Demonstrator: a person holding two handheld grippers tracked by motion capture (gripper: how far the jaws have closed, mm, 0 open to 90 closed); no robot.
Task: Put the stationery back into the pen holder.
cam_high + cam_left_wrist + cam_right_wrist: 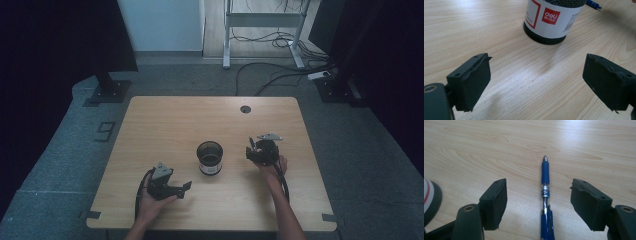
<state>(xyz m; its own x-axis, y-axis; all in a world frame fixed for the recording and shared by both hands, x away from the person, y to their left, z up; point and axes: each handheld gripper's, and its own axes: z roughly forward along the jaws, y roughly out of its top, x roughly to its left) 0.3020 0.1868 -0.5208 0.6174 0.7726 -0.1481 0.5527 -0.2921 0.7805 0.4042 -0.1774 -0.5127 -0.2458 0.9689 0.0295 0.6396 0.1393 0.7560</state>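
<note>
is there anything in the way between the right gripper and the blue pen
No. In the right gripper view the pen lies flat on the bare table, straight between the open jaws of the right gripper, which do not touch it. The pen cup stands off to the side, clear of the approach.

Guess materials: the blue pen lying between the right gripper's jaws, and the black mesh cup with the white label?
Blue click pen: looks plastic, with a clear glossy barrel section, a matte blue grip sleeve that may be rubber, and a shiny, metal-looking tip. Black mesh pen cup: fine perforated wall, probably metal mesh, above a smooth black base ring; its white label with red logo looks like glossy paper or film.
</note>
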